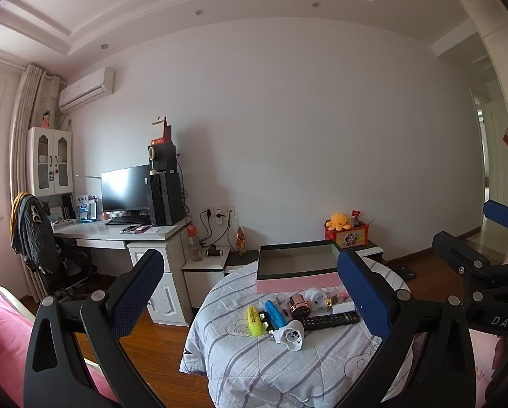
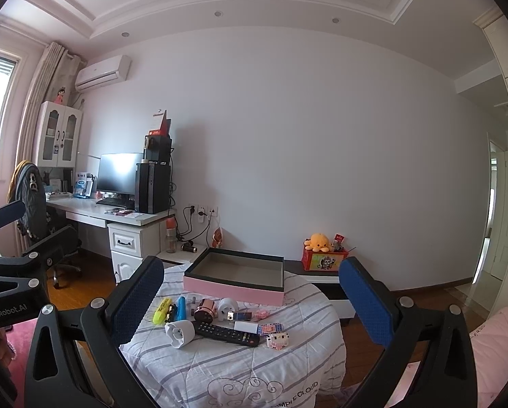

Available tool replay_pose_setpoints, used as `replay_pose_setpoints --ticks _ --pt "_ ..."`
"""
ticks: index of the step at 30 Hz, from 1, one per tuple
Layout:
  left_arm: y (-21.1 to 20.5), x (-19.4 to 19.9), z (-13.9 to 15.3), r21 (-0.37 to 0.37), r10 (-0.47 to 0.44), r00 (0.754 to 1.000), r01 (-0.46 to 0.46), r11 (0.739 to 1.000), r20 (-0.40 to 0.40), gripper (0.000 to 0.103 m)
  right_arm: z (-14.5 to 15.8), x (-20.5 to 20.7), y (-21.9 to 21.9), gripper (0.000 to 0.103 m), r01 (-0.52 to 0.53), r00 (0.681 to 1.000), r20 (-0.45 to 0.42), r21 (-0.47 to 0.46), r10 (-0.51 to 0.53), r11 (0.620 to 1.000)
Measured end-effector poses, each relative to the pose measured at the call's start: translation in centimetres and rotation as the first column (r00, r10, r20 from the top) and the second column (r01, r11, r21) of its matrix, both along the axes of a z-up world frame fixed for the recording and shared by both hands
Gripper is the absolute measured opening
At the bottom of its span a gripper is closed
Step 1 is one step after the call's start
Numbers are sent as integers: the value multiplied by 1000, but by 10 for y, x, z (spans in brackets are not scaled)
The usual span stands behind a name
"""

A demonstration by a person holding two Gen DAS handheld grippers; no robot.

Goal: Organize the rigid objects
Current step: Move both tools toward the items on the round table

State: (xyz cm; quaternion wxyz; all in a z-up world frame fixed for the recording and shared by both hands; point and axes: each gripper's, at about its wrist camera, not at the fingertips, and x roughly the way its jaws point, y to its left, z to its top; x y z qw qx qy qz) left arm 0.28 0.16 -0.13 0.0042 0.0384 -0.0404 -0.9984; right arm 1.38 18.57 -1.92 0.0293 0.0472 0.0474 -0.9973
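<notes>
Both tongs held level and well back from the work, fully released, nothing between the blue pads. Left tongs (image 1: 250,292) frame the scene from the left; right tongs (image 2: 250,295) from the right.

Round counter under a white quilted cloth with grey stripes (image 2: 226,367) stands mid-room on the wood floor.

Far side of the counter: shallow rectangular pink box with dark rim and grey inside (image 2: 235,277), open, nothing in it.

Near the box, a loose cluster of small rigid items lying on the cloth:
- yellow highlighter pen (image 2: 161,310), far left of the cluster
- blue plastic cylinder-shaped case (image 2: 181,307), just right of the highlighter
- rose-gold metal cylinder (image 2: 206,308), lying on its side, middle
- white rounded plug adapter (image 2: 227,307), just right of the rose-gold cylinder
- white cone-shaped plastic piece with round holes in its face (image 2: 180,333), nearest edge, left
- black TV remote control (image 2: 226,334), lying crosswise, touching the white cone piece
- small white oblong box (image 2: 246,326), just beyond the remote
- small blue-and-white brick model (image 2: 270,328) and small white-and-pink brick model (image 2: 278,340), right end of the cluster
- small pink piece (image 2: 261,313), too small to identify

Background: white desk with dark monitor (image 1: 126,188) at far left, orange plush toy (image 1: 339,221) on a red box against the far wall
</notes>
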Motion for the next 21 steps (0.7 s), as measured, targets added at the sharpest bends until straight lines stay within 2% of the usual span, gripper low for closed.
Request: replay_pose_setpoints --ticks 13,21 --pt "-2 4 5 -3 4 1000 -4 1000 -3 103 0 -1 -1 103 2 1000 1 5 -2 1000" --pt "3 -6 2 -5 -4 1000 4 1000 -5 103 -4 -7 1 103 12 1000 9 0 -12 1000"
